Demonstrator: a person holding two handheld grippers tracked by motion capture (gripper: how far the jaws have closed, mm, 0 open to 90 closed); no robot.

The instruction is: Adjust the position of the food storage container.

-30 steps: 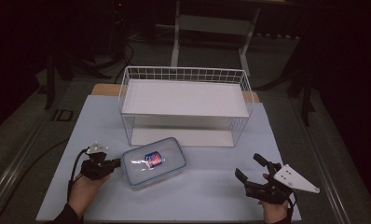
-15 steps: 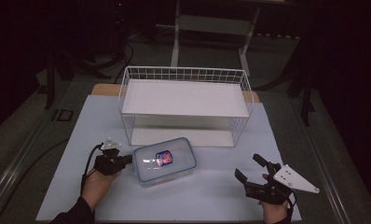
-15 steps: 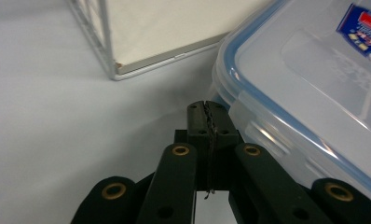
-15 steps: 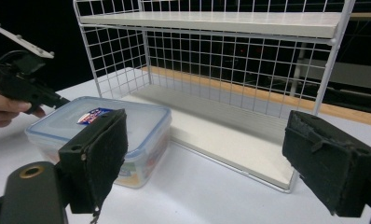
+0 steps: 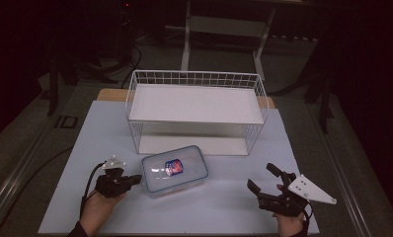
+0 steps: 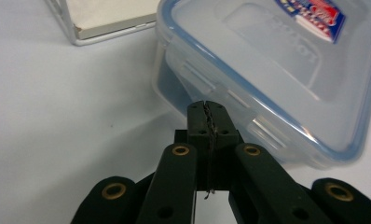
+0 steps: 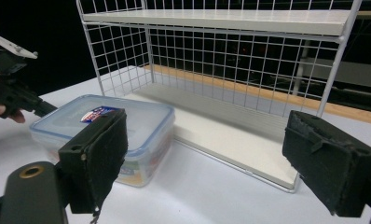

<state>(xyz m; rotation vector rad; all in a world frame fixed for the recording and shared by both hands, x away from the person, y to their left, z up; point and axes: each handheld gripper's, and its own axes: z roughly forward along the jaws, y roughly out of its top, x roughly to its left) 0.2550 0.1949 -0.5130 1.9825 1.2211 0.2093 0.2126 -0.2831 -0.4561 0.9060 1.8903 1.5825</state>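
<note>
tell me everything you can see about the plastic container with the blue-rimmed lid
The plastic container is a clear, rounded-corner rectangular box with a see-through lid edged in blue and a red, white and blue label on top. Flat locking tabs run along its sides and the lid looks closed. It sits flat on the pale tabletop, turned slightly askew, just in front of the white wire shelf rack. The shut left tool has its tip at or against one side wall, by a tab; actual contact is hard to confirm. Contents are unclear.

On the white worktop (image 5: 86, 143), the clear lidded plastic box (image 5: 175, 169) lies at 6 o'clock of the white wire rack (image 5: 197, 111). The left tool (image 5: 135, 179) sits at the box's 9 o'clock, the right tool (image 5: 264, 178) well apart at its 4 o'clock.
</note>
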